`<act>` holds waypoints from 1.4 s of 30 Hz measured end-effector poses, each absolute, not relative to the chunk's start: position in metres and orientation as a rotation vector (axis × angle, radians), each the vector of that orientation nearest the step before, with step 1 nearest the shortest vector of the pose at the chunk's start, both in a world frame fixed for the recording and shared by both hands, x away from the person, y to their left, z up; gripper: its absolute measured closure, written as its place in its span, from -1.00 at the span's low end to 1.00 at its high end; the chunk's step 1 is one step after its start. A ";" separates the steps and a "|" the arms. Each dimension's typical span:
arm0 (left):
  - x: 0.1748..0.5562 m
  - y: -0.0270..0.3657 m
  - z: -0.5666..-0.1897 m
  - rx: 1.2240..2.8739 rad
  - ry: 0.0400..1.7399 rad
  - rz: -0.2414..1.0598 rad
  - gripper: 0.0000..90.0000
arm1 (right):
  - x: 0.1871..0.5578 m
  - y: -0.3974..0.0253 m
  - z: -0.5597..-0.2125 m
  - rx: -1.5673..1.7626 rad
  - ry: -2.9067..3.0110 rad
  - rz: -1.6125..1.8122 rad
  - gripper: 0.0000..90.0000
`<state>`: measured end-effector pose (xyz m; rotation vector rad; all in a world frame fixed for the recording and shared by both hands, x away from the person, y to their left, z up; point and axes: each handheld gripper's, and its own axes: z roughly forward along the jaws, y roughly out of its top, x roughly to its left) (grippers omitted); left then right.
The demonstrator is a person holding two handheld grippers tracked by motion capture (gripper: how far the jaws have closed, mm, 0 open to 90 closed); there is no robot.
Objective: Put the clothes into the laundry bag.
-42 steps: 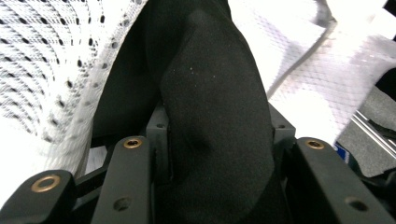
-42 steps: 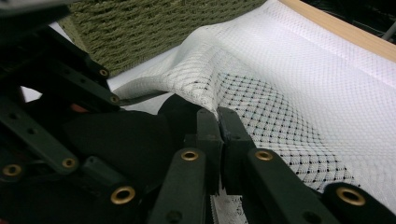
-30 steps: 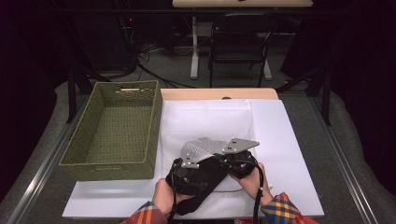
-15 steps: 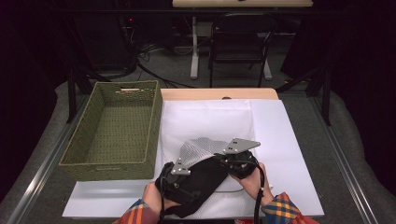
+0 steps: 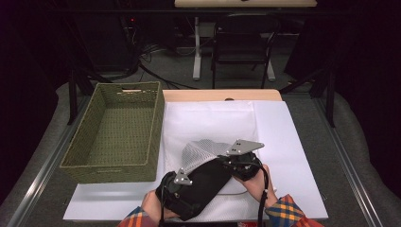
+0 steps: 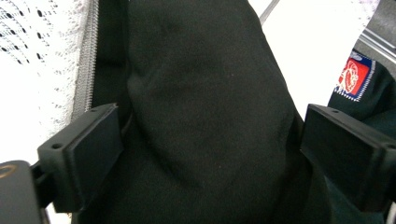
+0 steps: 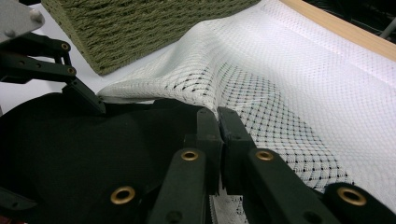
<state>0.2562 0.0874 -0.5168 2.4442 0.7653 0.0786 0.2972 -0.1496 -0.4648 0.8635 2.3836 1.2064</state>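
Sitting left of mesh bag (image 5: 208, 151): woven basket (image 5: 118, 130); black garment (image 5: 201, 187) covering bag's near end.

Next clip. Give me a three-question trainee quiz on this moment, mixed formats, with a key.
1. True or false: the woven basket already holds the black garment.
2. Multiple choice: the right tongs are
A. wide open above the basket
B. closed at the edge of the white mesh bag, next to the black garment
C. resting on bare table
3. Fill in: in the left gripper view, the jaws of the left tongs stand apart with the black ______ between them.

Key:
1. False. The basket is empty; the garment lies on the white sheet, partly under the mesh bag.
2. B
3. garment
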 end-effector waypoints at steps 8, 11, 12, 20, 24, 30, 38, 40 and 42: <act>0.255 0.084 -0.528 2.470 0.795 0.167 -0.25 | 0.297 -0.149 -0.465 0.867 2.389 1.207 0.96; 0.254 0.082 -0.532 2.449 0.798 0.174 0.05 | 0.297 -0.149 -0.465 0.867 2.388 1.208 0.96; 0.253 0.082 -0.532 2.443 0.799 0.184 0.13 | 0.297 -0.149 -0.465 0.868 2.388 1.208 0.96; 0.256 0.085 -0.528 2.381 0.811 0.137 0.59 | 0.297 -0.149 -0.465 0.866 2.385 1.213 0.96; 0.261 0.086 -0.525 2.369 0.817 0.119 0.62 | 0.297 -0.149 -0.464 0.866 2.383 1.217 0.96; 0.265 0.087 -0.520 2.334 0.832 0.088 0.63 | 0.296 -0.149 -0.463 0.870 2.381 1.219 0.96; 0.271 0.080 -0.513 2.295 0.838 0.074 0.63 | 0.296 -0.148 -0.463 0.864 2.385 1.220 0.97; 0.273 0.077 -0.512 2.285 0.843 0.077 0.63 | 0.296 -0.147 -0.463 0.861 2.386 1.220 0.96; 0.276 0.074 -0.511 2.275 0.842 0.091 0.63 | 0.296 -0.147 -0.464 0.862 2.385 1.221 0.96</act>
